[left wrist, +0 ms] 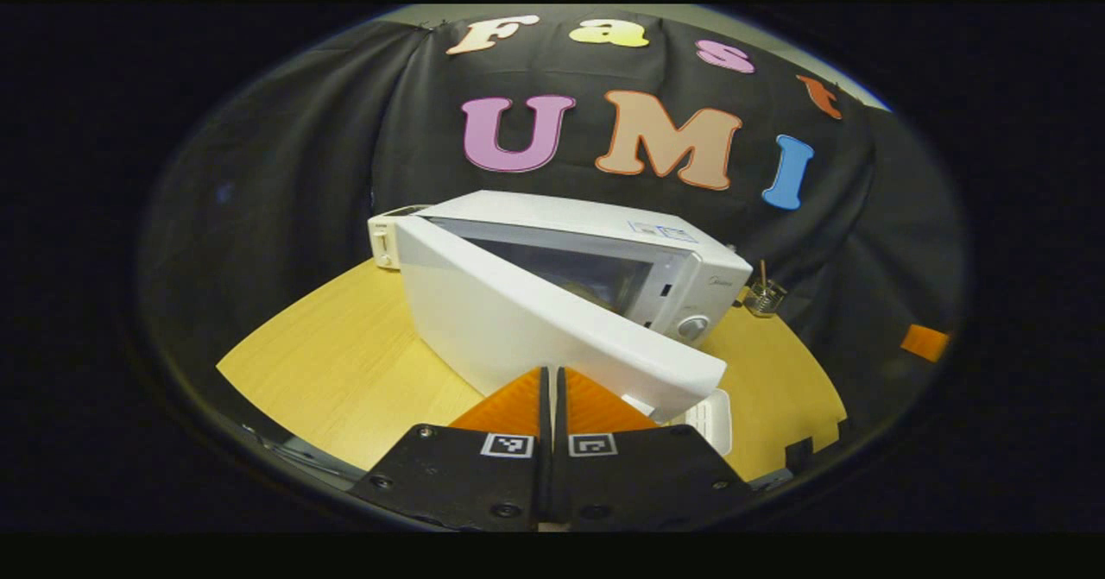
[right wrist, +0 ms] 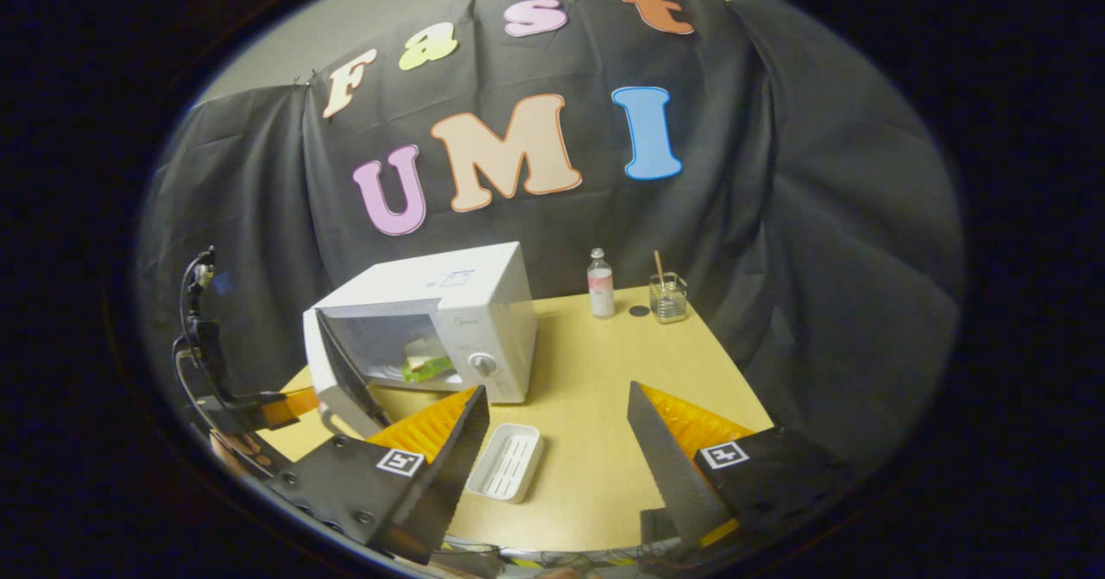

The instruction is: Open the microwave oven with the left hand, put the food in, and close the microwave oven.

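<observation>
With its fingers pressed together, the left gripper [left wrist: 552,380] pushes the microwave [right wrist: 449,320] door [left wrist: 552,320] just ahead; it could skid off. Food [right wrist: 425,361] sits inside. The right gripper [right wrist: 557,424] hangs wide, empty.

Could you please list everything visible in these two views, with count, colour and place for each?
microwave oven: one, white, on the table's left part, door partly open
food: one portion, green and pale, inside the microwave oven
tray: one, white, ribbed and empty, on the table in front of the microwave oven
bottle: one, clear with a pink label, at the table's back edge
glass jar: one, clear, with a stick standing in it, right of the bottle
table: one, light wood
left gripper: one, fingers together, at the door's outer face
right gripper: one, fingers wide apart, above the table's front part, holding nothing
</observation>
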